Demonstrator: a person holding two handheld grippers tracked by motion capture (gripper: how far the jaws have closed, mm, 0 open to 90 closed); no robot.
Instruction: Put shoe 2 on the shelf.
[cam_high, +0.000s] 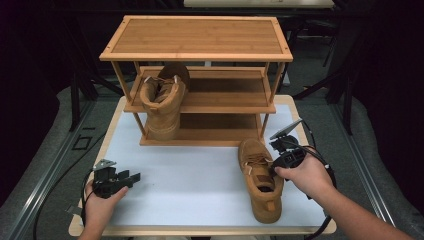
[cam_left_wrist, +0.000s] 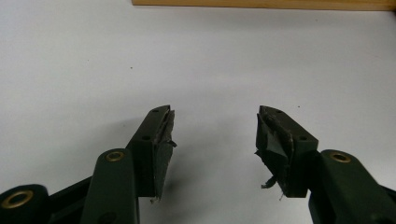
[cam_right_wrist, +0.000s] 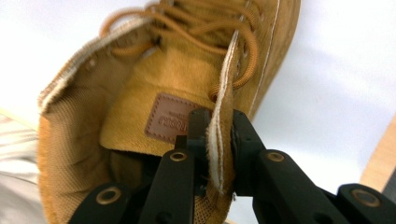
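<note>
A tan high-top boot (cam_high: 260, 180) lies on the white table, toe toward the rack. My right gripper (cam_high: 276, 167) is shut on the boot's collar edge (cam_right_wrist: 219, 140), one jaw inside the opening and one outside. A leather label (cam_right_wrist: 169, 117) shows on the boot's tongue. A matching boot (cam_high: 162, 100) stands on the middle shelf of the wooden shoe rack (cam_high: 197, 52), its toe sticking out over the front. My left gripper (cam_high: 131, 178) rests at the table's front left, open, with nothing between its torn black pads (cam_left_wrist: 161, 140).
The three-tier bamboo rack takes up the back half of the white table (cam_high: 185, 175). The rack's base edge (cam_left_wrist: 261, 3) lies far ahead of the left gripper. Dark floor and cables surround the table. Open white surface lies between the two grippers.
</note>
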